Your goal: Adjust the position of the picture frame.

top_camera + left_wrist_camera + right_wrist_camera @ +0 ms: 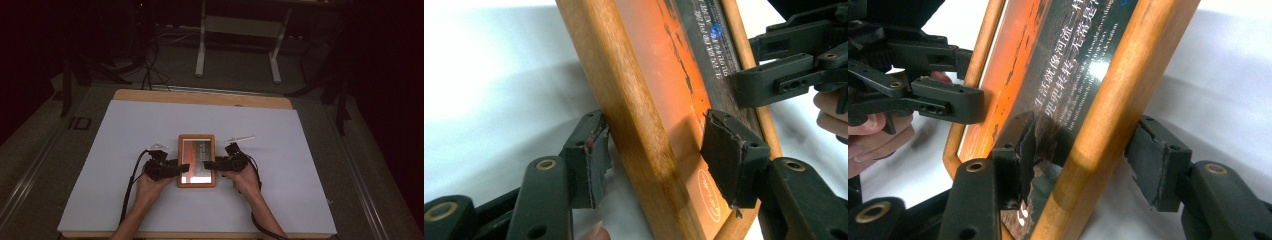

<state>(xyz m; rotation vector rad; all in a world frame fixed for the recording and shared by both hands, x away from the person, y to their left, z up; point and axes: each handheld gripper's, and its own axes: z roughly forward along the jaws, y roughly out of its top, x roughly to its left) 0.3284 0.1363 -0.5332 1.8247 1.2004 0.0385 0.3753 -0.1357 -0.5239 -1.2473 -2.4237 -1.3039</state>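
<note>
A wooden picture frame [196,160] with an orange and dark print lies flat on the white sheet [125,150], near the table's front middle. My left gripper [184,169] is open, its jaws straddling the frame's left rail [634,125]: one pad [594,165] is at the rail's outer side and the other pad [729,155] is over the print. My right gripper [209,164] is open too, astride the right rail [1118,110], with its inner pad [1020,155] on the print and its outer pad [1153,165] clear of the wood.
A small clear object [157,146] lies just behind the left hand, and a pale thin strip [241,138] behind the right one. The sheet covers a wooden table [200,97]. Cables and a white table stand [237,45] occupy the dark floor beyond.
</note>
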